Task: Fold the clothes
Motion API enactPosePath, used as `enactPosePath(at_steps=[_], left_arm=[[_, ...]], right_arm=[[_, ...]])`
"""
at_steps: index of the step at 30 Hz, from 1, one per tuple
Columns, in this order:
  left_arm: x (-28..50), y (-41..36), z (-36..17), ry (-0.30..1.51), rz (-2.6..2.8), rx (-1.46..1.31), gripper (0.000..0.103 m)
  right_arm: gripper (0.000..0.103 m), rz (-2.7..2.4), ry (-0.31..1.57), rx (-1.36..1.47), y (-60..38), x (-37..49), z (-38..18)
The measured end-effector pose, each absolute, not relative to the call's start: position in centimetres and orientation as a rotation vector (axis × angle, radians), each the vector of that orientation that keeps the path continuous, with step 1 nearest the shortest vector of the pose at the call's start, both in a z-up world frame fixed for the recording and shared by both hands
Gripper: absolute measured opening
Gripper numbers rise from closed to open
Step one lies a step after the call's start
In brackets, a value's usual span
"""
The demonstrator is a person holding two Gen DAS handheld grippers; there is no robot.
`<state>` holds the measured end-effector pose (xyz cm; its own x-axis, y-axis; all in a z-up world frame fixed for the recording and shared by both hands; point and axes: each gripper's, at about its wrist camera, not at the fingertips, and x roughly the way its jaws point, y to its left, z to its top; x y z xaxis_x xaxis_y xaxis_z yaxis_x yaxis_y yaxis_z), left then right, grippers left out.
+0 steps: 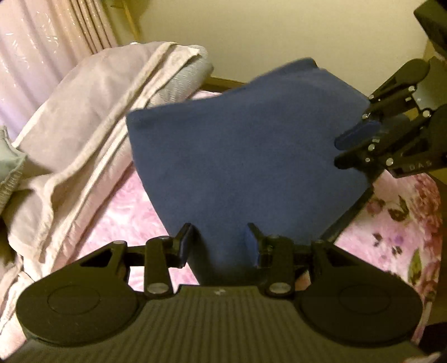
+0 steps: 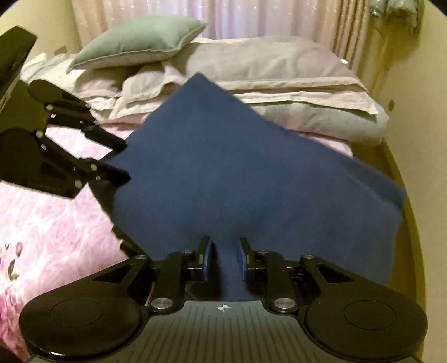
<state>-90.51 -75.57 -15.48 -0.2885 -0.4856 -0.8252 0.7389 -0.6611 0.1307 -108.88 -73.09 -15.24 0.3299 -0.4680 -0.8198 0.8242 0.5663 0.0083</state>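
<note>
A dark blue garment [image 1: 251, 156] is lifted off the bed and stretched between both grippers. In the left wrist view my left gripper [image 1: 219, 243] is shut on a bunched edge of it, the cloth filling the gap between the pads. My right gripper [image 1: 354, 142] shows at the right edge, clamped on the garment's far corner. In the right wrist view my right gripper [image 2: 225, 257] pinches a fold of the blue garment [image 2: 237, 173]. There my left gripper [image 2: 120, 159] grips the cloth's left edge. The garment hides the bed beneath it.
A pink floral bedspread [image 2: 50, 223] lies under the garment. Pale pillows [image 2: 265, 64] and a grey-green cushion [image 2: 139, 42] are stacked at the head of the bed, with curtains [image 2: 223, 16] behind. A cream wall [image 1: 279, 36] runs along the bed's side.
</note>
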Motion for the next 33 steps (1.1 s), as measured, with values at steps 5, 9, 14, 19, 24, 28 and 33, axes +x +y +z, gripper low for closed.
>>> enactPosePath(at_steps=[5, 9, 14, 19, 24, 28, 33], left_arm=[[-90.6, -75.5, -13.3, 0.283, -2.029, 1.170, 0.037], [-91.4, -79.4, -11.3, 0.294, -2.026, 1.087, 0.036], [-92.9, -85.3, -12.4, 0.337, -1.980, 1.102, 0.028], [-93.4, -89.3, -16.3, 0.413, -1.891, 1.186, 0.023], [-93.8, -89.1, -19.3, 0.354, -1.883, 1.190, 0.013], [-93.7, -89.1, -19.5, 0.338, -1.884, 1.157, 0.013], [-92.6, -88.5, -16.4, 0.373, -1.909, 1.100, 0.015]], right_arm=[[0.021, -0.903, 0.858, 0.481, -72.3, -109.4, -15.5], [0.022, -0.921, 0.842, 0.482, -72.0, -109.4, -15.8], [0.023, -0.951, 0.818, 0.478, -71.1, -109.4, -16.4], [0.022, -0.962, 0.811, 0.461, -70.8, -109.2, -16.7], [0.022, -0.973, 0.787, 0.457, -71.4, -109.0, -17.2], [0.022, -0.974, 0.785, 0.461, -71.7, -108.9, -17.2], [0.023, -0.964, 0.801, 0.494, -72.0, -109.1, -16.8]])
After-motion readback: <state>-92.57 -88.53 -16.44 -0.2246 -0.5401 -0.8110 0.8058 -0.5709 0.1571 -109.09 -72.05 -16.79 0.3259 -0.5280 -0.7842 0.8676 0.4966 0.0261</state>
